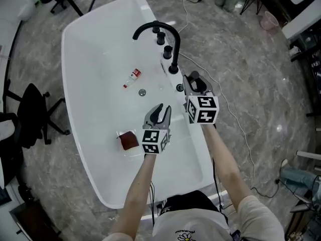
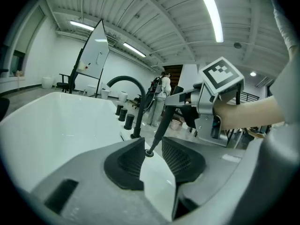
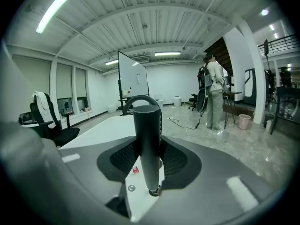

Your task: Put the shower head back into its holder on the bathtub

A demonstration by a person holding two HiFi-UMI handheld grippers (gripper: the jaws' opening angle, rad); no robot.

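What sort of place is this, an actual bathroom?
Likely a lab or studio hall, not a bathroom: the white bathtub stands on its own on an open stone-patterned floor, with an office chair beside it and a whiteboard beyond.

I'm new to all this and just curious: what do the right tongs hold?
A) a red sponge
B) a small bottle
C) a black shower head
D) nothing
C: the right gripper view shows the right tongs closed on the black shower head, with a pad pressing on each side.
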